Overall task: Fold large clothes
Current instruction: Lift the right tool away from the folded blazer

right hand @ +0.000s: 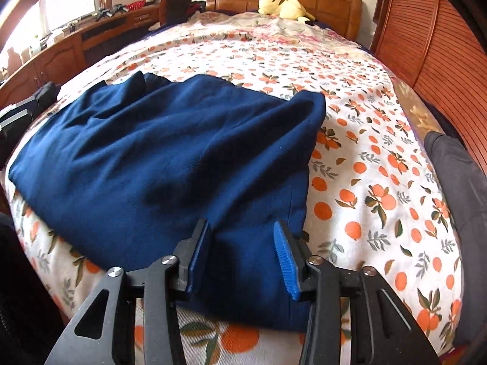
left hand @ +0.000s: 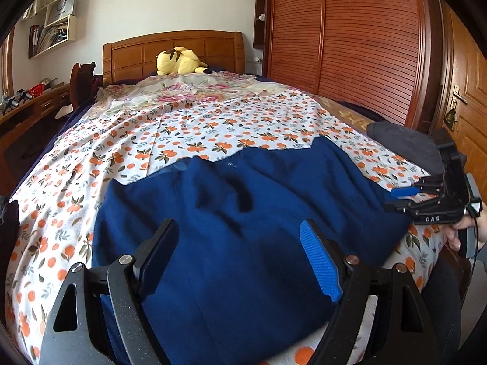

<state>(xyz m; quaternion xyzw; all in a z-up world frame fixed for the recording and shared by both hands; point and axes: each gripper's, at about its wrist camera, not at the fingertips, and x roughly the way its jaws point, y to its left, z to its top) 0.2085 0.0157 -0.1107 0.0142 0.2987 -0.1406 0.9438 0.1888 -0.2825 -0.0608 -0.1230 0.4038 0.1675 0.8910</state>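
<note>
A navy blue garment (left hand: 243, 213) lies folded over on the orange-print bedsheet (left hand: 91, 158) near the foot of the bed. My left gripper (left hand: 237, 228) hovers over its middle, jaws wide apart, nothing between the pads. My right gripper (right hand: 240, 228) points down at the garment's near right corner (right hand: 252, 261). Its fingers straddle a fold of the navy cloth, and the pads stand apart from it. In the left wrist view the right gripper (left hand: 404, 197) shows at the garment's right edge, held by a hand (left hand: 465, 228).
A dark grey garment (right hand: 453, 164) lies at the bed's right edge. A yellow plush toy (left hand: 179, 60) rests by the wooden headboard (left hand: 173, 48). A slatted wardrobe (left hand: 350, 36) and a door (left hand: 468, 91) stand on the right, and a desk (right hand: 76, 42) on the left.
</note>
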